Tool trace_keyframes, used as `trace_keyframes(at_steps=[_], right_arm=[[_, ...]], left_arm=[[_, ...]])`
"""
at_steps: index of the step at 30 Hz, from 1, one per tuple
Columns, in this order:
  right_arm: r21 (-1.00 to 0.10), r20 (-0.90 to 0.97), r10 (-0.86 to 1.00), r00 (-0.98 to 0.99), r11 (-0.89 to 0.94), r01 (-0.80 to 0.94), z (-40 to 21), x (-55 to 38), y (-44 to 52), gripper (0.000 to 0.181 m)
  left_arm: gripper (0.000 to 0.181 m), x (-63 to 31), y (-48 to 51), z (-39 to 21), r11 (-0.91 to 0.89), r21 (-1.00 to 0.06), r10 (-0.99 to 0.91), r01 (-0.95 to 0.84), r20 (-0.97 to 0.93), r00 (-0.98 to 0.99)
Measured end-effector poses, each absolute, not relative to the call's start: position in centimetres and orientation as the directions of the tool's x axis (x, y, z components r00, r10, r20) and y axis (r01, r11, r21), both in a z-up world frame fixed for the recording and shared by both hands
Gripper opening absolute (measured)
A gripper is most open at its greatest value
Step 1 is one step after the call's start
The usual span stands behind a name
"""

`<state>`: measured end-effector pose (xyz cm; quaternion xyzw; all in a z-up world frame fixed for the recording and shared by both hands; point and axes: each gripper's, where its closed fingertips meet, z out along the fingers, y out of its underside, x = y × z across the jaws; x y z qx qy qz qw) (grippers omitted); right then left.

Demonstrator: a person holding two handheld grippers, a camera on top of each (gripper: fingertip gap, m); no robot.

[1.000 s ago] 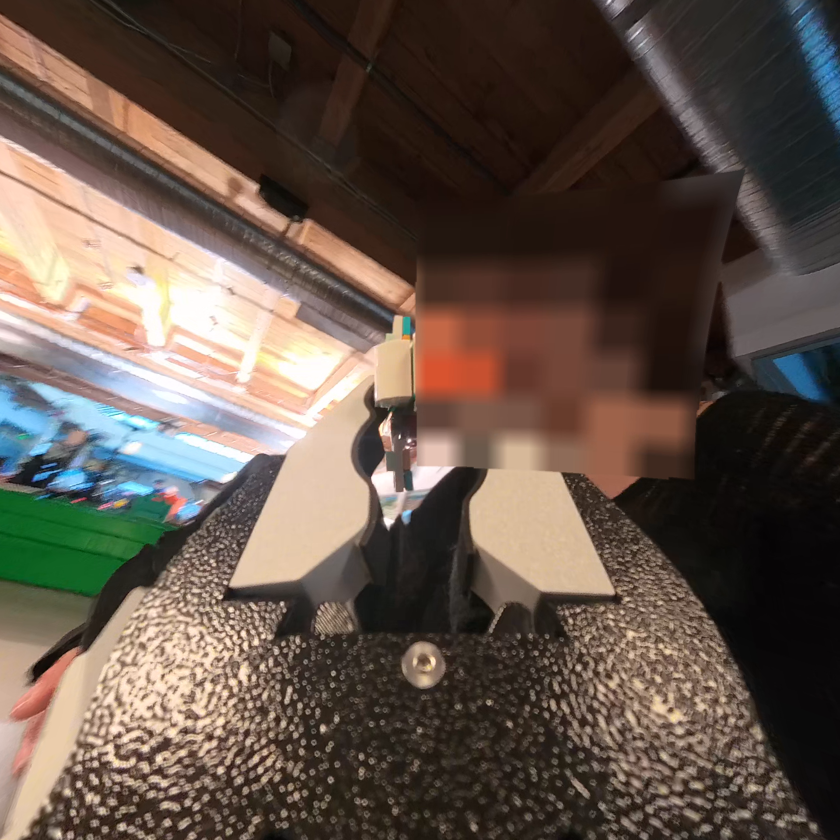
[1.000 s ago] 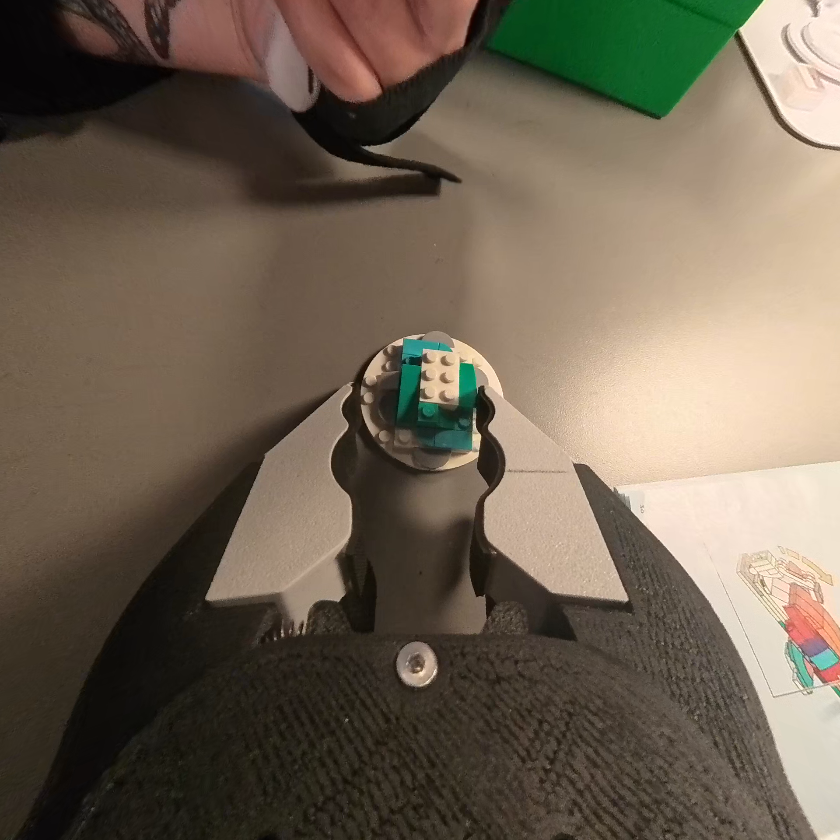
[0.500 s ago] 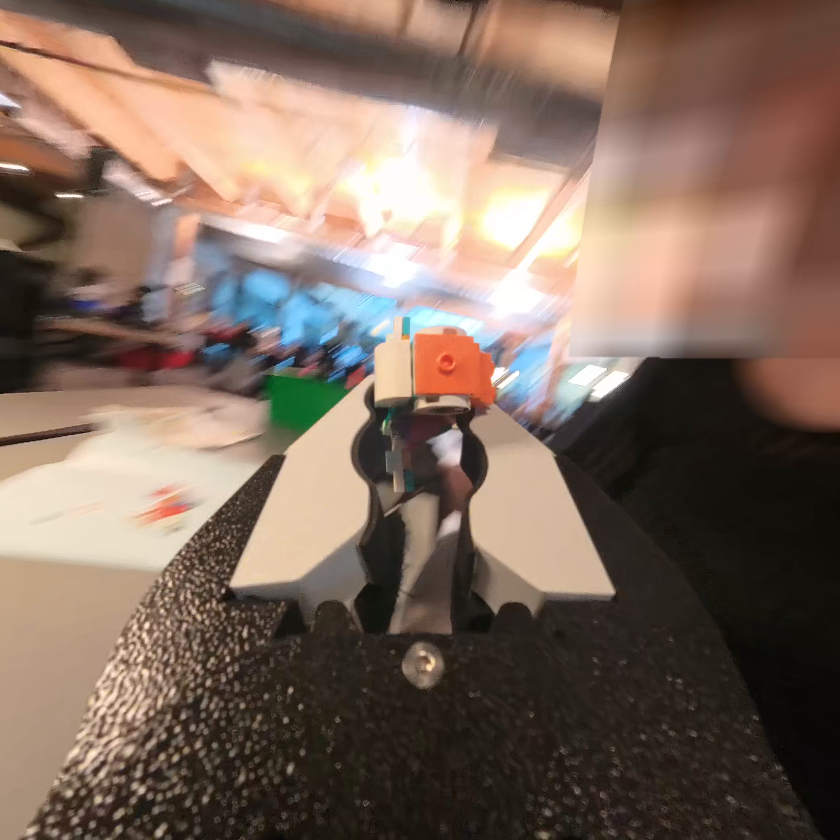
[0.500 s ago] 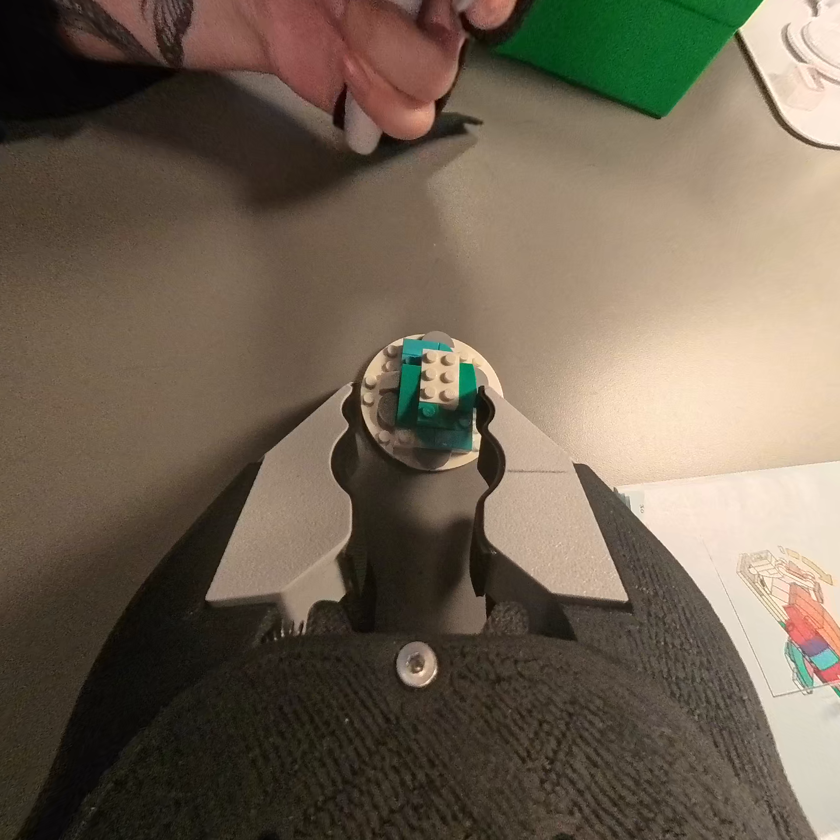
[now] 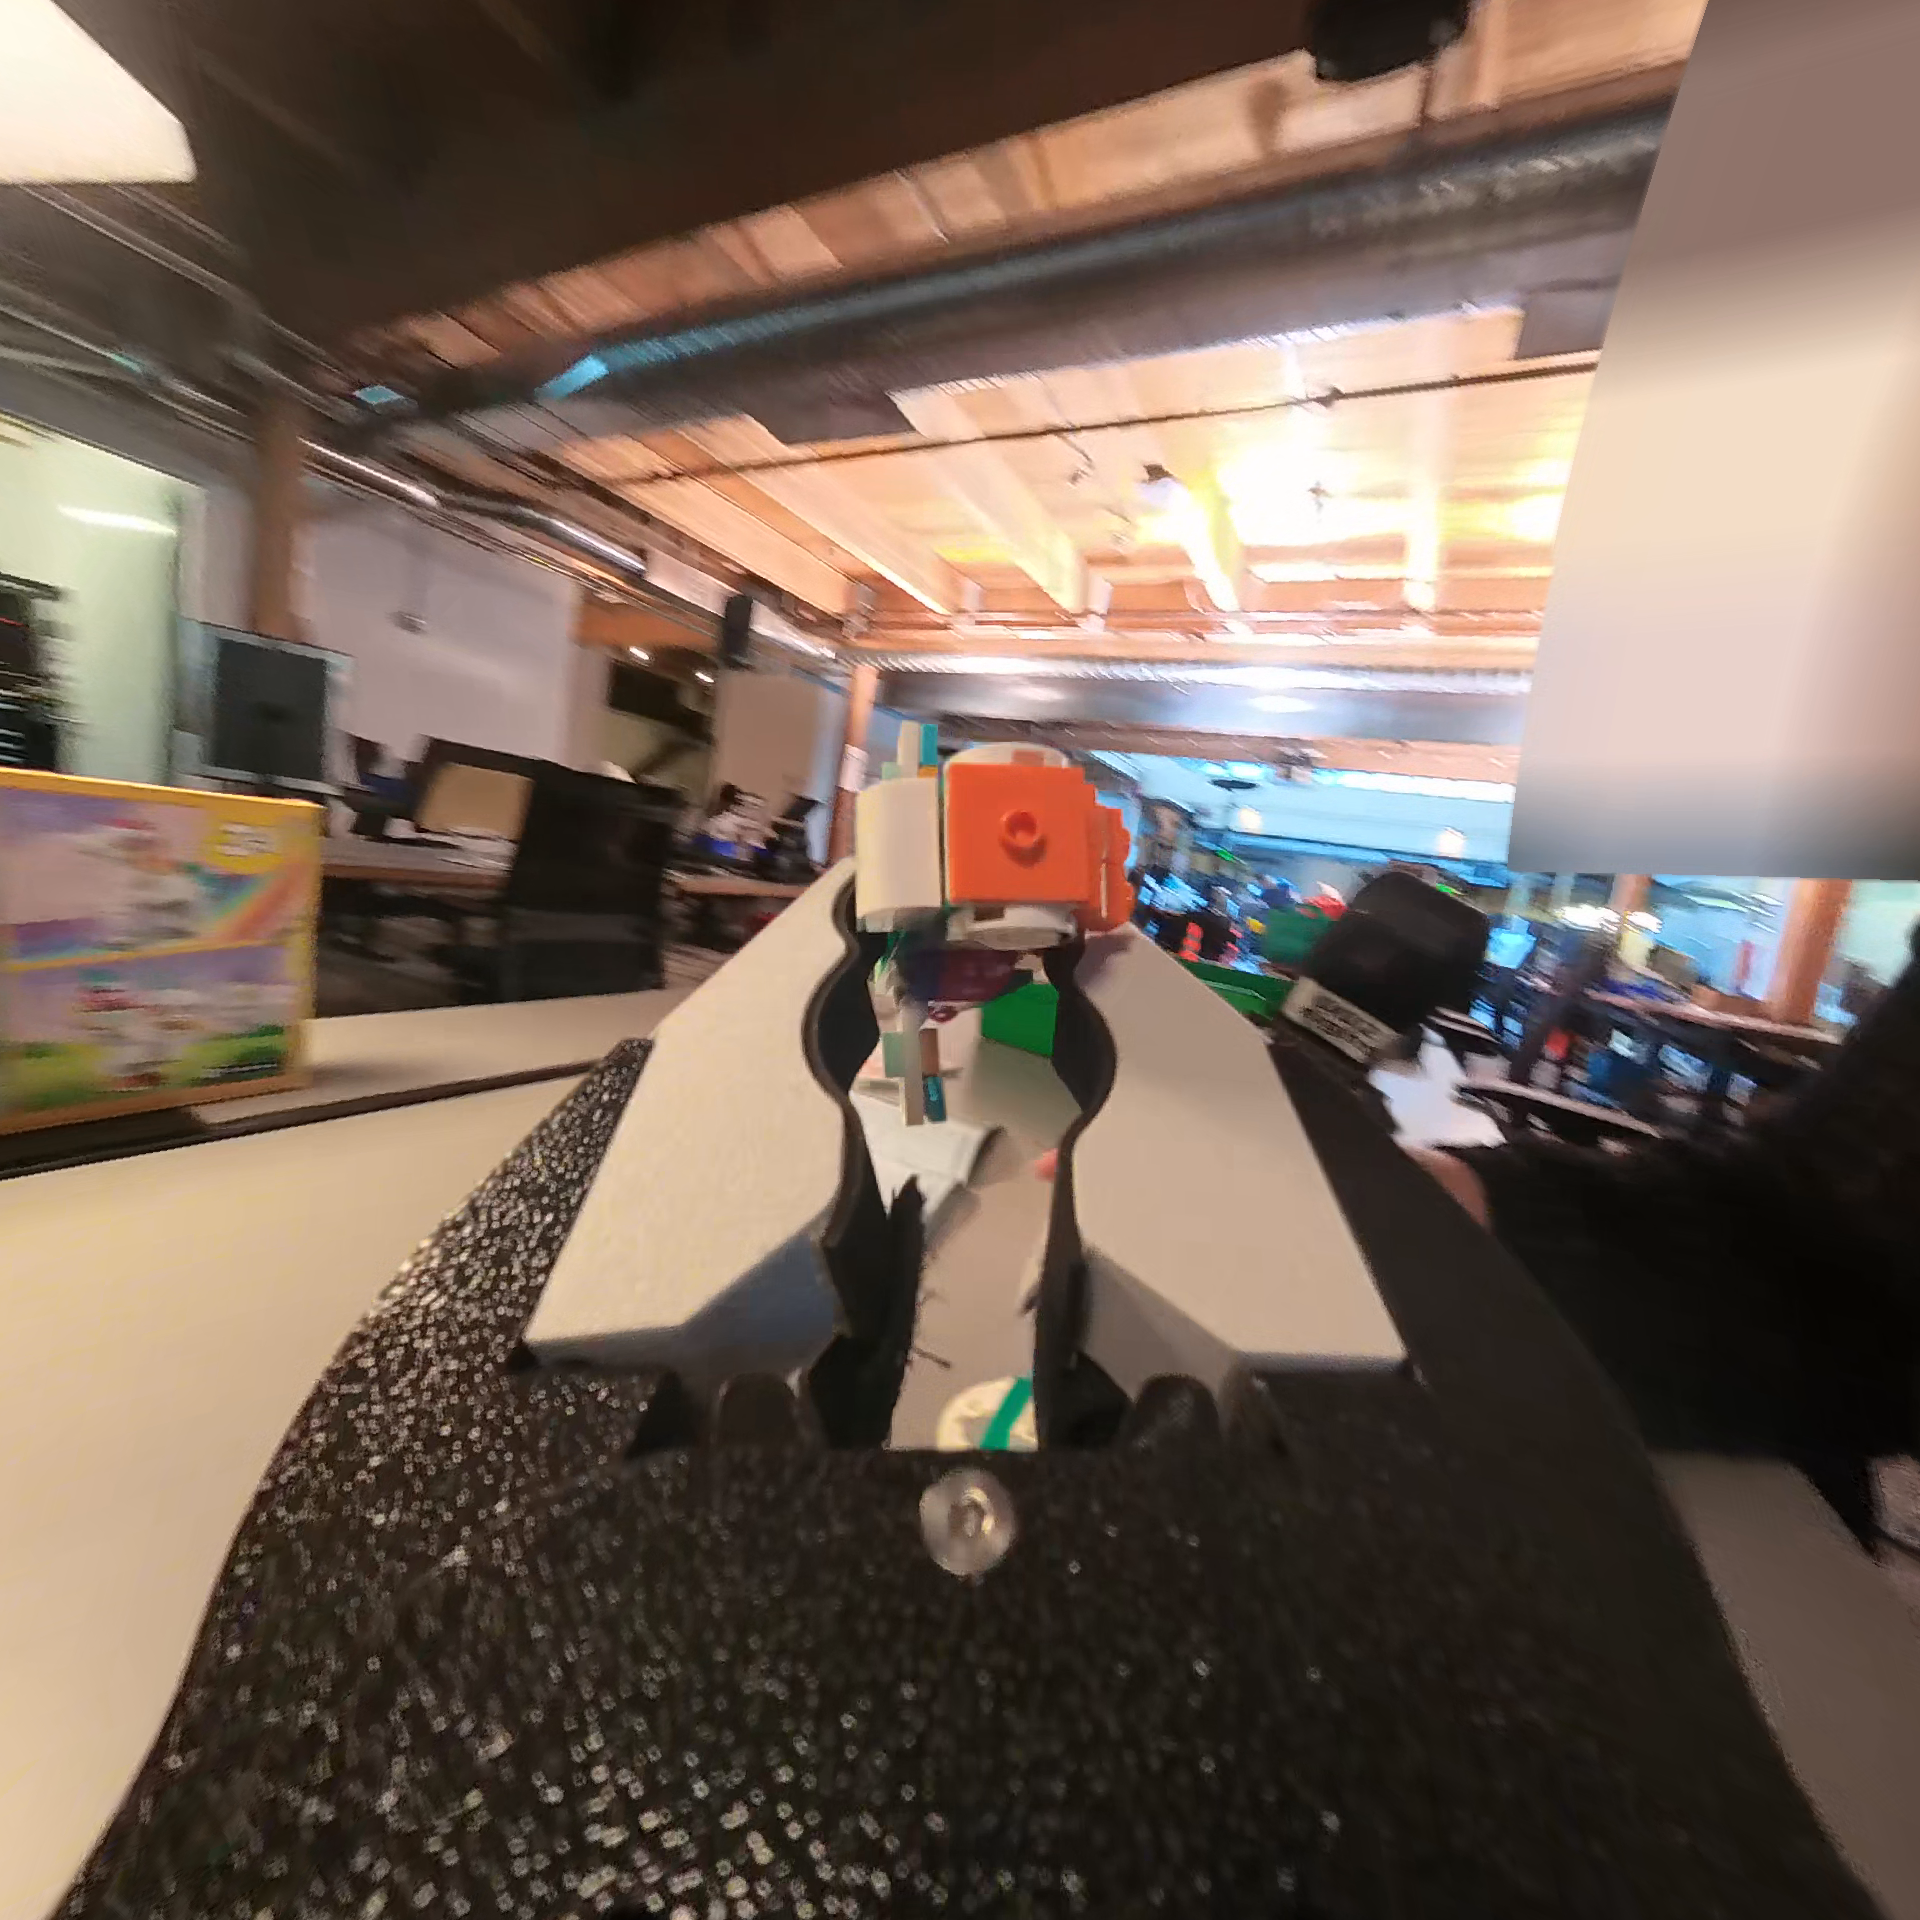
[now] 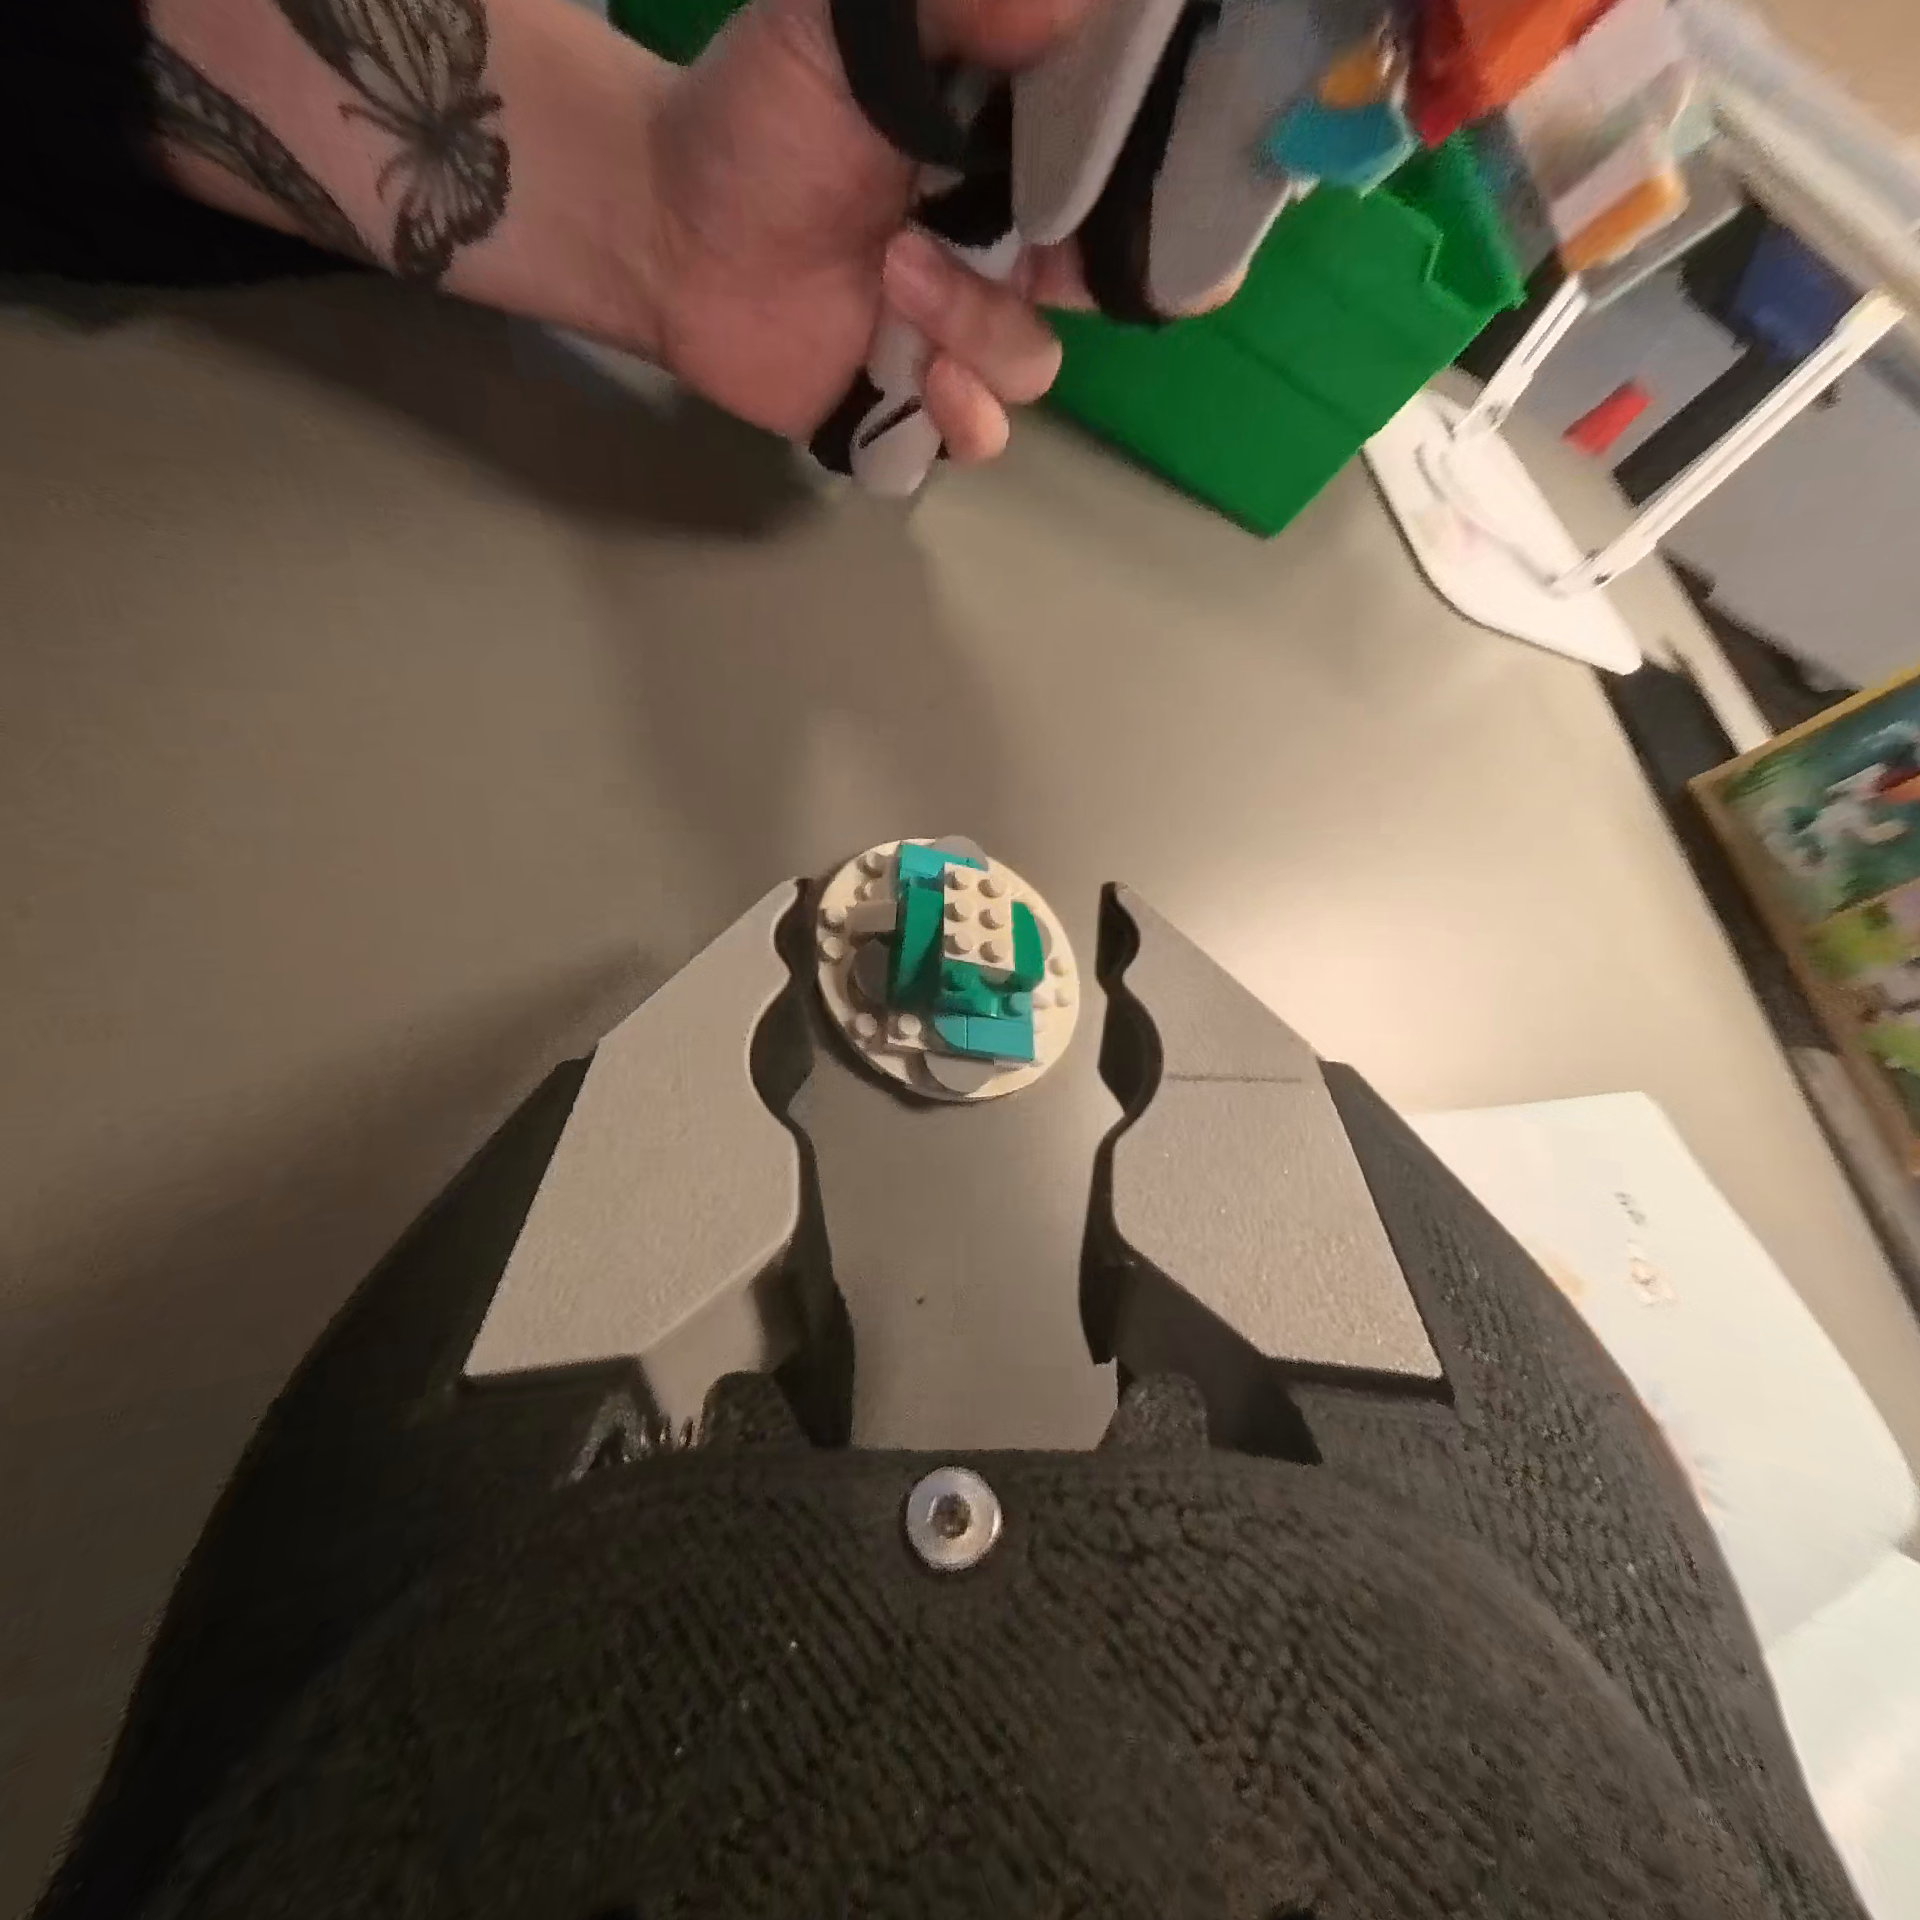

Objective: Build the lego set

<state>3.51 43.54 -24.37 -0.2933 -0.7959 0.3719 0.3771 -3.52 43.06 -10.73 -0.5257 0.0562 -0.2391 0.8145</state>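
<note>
My right gripper (image 6: pixel 951 899) is open over the grey table (image 6: pixel 416 831). A round white base with teal and white bricks (image 6: pixel 945 966) lies on the table between its fingers, close to the left finger and apart from the right one. My left gripper (image 5: pixel 971 920) is shut on an orange and white lego assembly (image 5: pixel 997 852), held in the air with small parts hanging below it. It also shows blurred at the top of the right wrist view (image 6: pixel 1132 197), held in a person's hand (image 6: pixel 790 229) with the colourful assembly (image 6: pixel 1382 94) at its tips.
A green box (image 6: pixel 1247 364) stands at the back of the table, with a clear plastic stand (image 6: pixel 1683 353) to its right. An instruction booklet (image 6: pixel 1662 1351) lies at the right. A colourful lego box (image 5: pixel 145 945) stands at the table's far edge.
My right gripper has opened and let go of the round base, which now rests on the table. My left gripper has swung down from facing the ceiling to about level, still holding the orange assembly.
</note>
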Motion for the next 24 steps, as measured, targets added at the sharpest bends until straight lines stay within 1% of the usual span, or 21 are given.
trace_keyframes(at_steps=[1,5,8,11,14,24], right_arm=[[-0.811,0.416,0.742,-0.526,0.564,0.155,-24.0,3.5,43.7,0.052],[-0.784,0.572,0.722,-0.389,0.621,0.002,-22.1,3.5,45.0,0.047],[-0.775,0.627,0.742,-0.237,0.624,-0.097,-20.1,3.4,46.9,0.043],[-0.821,0.569,0.81,-0.143,0.551,-0.148,-18.3,3.4,48.8,0.043],[-0.849,0.517,0.85,-0.104,0.493,-0.19,-17.2,3.9,49.7,0.042],[-0.861,0.49,0.868,-0.084,0.466,-0.206,-16.7,4.0,50.2,0.04]], left_arm=[[0.028,-3.7,43.0,-10.7,0.342,-0.881,-0.437,0.328,0.16,0.885],[0.028,-4.5,43.2,-10.9,0.366,-0.884,-0.38,0.291,0.144,0.914],[0.028,-4.5,44.1,-11.9,0.337,-0.92,-0.308,0.199,0.093,0.947],[0.028,-3.6,44.8,-12.6,0.313,-0.944,-0.282,0.101,0.01,0.959],[0.028,-3.0,45.3,-13.1,0.296,-0.954,-0.275,0.048,-0.037,0.961],[0.028,-2.8,45.8,-13.9,0.258,-0.962,-0.302,0.084,0.003,0.953]])
